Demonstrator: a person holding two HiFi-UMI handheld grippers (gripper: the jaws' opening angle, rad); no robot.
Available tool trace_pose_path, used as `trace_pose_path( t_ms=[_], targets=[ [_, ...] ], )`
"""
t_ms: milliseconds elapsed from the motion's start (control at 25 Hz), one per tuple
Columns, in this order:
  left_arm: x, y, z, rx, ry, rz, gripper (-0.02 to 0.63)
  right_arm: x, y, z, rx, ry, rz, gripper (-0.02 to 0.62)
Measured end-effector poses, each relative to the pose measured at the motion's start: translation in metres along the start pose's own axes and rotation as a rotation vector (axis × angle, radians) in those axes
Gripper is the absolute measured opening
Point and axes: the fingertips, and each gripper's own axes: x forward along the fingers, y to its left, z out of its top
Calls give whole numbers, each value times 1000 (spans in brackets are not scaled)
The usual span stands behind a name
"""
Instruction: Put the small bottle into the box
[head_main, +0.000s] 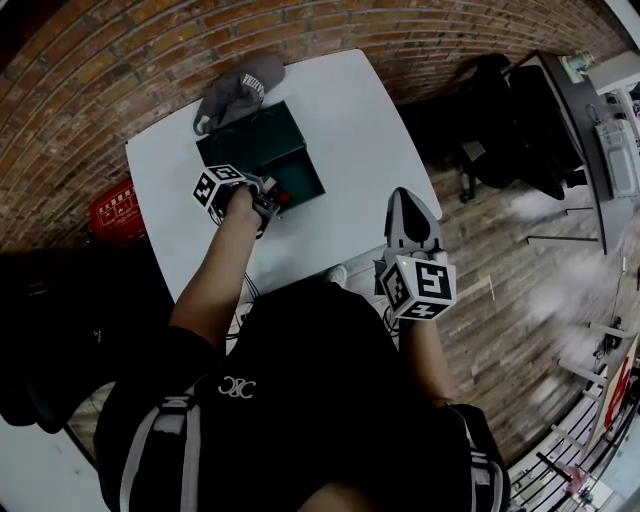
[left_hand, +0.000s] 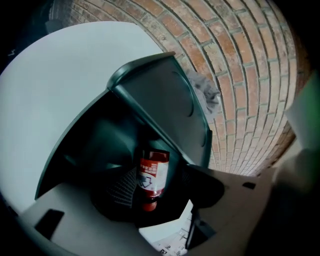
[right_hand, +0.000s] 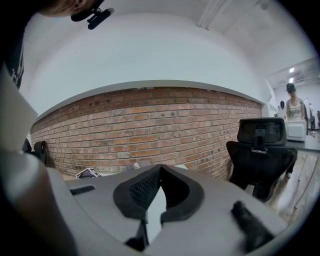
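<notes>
Down in the box (left_hand: 100, 142), got the small bottle (left_hand: 153, 175) loose between wide-open jaws of the left gripper (head_main: 268, 200), so looks basically done, just pull out; right gripper (right_hand: 160, 170) pinched closed, empty

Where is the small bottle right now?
In the left gripper view, the bottle sits between the parted jaws of the left gripper, red cap toward the camera. It is in the mouth of the open green box on the white table.

Operator: black short-sleeved top (head_main: 300, 400), small white chest emblem (head_main: 238, 387), grey white-edged shoulder straps (head_main: 160, 450); grey left gripper (head_main: 278, 200) and right gripper (head_main: 404, 194) (each bearing a black-and-white marker cube).
</notes>
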Motion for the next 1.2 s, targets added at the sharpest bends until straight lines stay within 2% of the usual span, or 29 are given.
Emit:
trace_pose_path(
  t_ms=[120, 200, 240, 360, 400, 520, 680, 800, 920, 1080, 1200],
  targets=[
    [-10, -7, -7, 13, -7, -35, 275, 1, 1, 1, -1, -2, 7, 28],
    [-19, -11, -11, 37, -13, -59, 248, 2, 3, 2, -1, -4, 18, 28],
    [-24, -14, -13, 52, -17, -72, 216, 3, 4, 3, -2, -6, 24, 28],
    [-35, -26, -15, 91, -33, -138, 56, 7, 9, 5, -2, -13, 49, 28],
    [-37, -31, -16, 106, -37, -167, 35, 8, 11, 6, -2, -16, 57, 28],
    [-51, -50, -15, 168, -72, -260, 15, 10, 18, 8, -3, -23, 81, 28],
    [-87, -93, -15, 302, -165, -419, 12, 14, 24, 10, 1, -31, 116, 28],
    [-118, -129, -19, 463, -247, -498, 12, 18, 28, 12, 7, -38, 139, 28],
    [-150, -162, -27, 695, -361, -545, 12, 23, 35, 15, 9, -47, 169, 28],
    [-188, -192, -44, 1018, -543, -529, 12, 29, 44, 19, 9, -63, 203, 28],
    [-214, -210, -61, 1215, -679, -507, 12, 31, 47, 26, 13, -89, 214, 28]
  ],
)
